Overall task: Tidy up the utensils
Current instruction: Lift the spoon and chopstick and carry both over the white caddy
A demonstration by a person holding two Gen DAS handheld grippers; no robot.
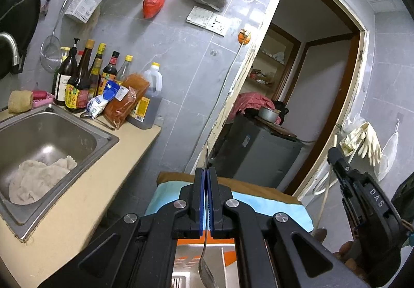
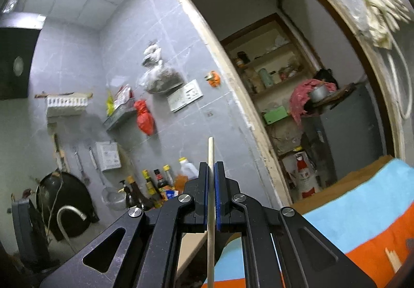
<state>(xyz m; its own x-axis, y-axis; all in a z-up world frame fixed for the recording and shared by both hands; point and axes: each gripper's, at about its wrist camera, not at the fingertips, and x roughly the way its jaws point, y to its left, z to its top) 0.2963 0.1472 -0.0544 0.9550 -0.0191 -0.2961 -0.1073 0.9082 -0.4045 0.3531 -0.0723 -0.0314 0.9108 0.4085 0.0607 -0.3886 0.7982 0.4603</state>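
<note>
My left gripper is shut on a metal spoon; its thin handle sticks up past the pads and its bowl hangs below, over a steel tray with orange trim. My right gripper is shut on a pale wooden chopstick, which stands upright between the blue pads. The right gripper also shows in the left wrist view, at the right, raised and apart from the left one.
A steel sink with a cloth in it sits in the beige counter at left. Sauce bottles stand behind it. A blue and orange cloth covers a surface below. An open doorway lies ahead.
</note>
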